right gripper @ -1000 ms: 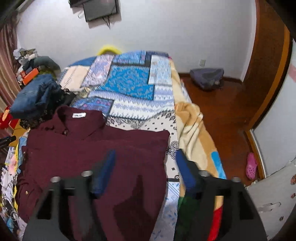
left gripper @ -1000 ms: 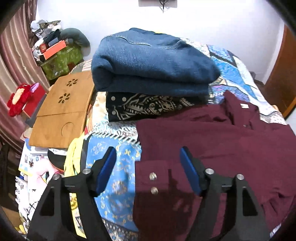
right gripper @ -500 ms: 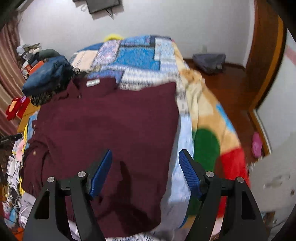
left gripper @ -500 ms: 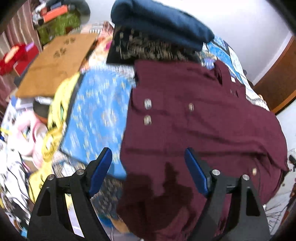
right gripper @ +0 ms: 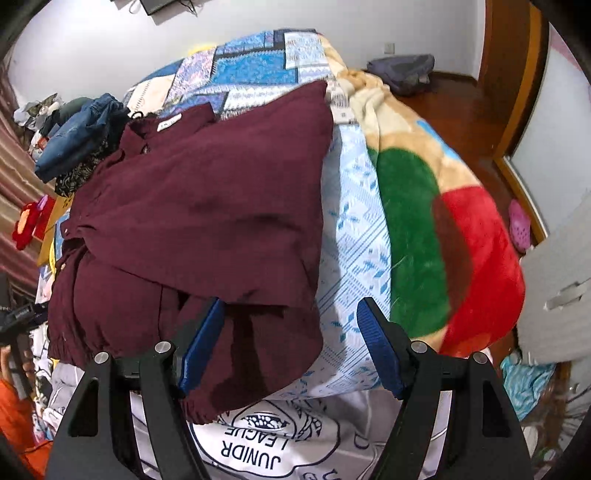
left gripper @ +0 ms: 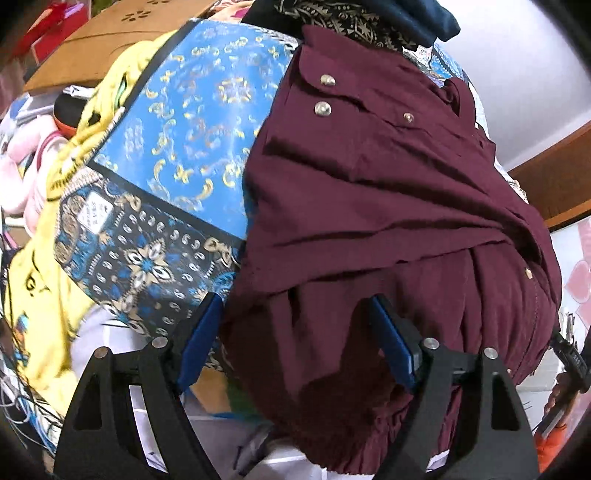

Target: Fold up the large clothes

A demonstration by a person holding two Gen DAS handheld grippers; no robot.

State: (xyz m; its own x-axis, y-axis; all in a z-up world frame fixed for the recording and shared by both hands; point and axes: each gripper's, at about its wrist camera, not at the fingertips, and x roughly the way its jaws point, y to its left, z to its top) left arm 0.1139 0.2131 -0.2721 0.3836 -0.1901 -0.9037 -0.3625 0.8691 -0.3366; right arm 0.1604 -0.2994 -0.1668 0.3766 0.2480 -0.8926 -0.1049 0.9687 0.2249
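Note:
A large maroon shirt lies spread on the patchwork bedspread, sleeves folded in, collar at the far end, elastic hem hanging over the near bed edge. My left gripper stands open over the hem's left corner, cloth between its blue pads but not pinched. In the right wrist view the same maroon shirt fills the left half. My right gripper is open above the hem's right corner, its left pad over the cloth and its right pad over the pale blue sheet.
Folded jeans and a dark patterned garment are stacked past the collar. A green, red and beige blanket drapes over the bed's right side. A wooden lap tray and clutter lie left. A white printed cloth is below.
Both grippers have come down and tipped toward the near edge of the bed, from over the shirt's middle to its hem. Their jaws stay as wide as before.

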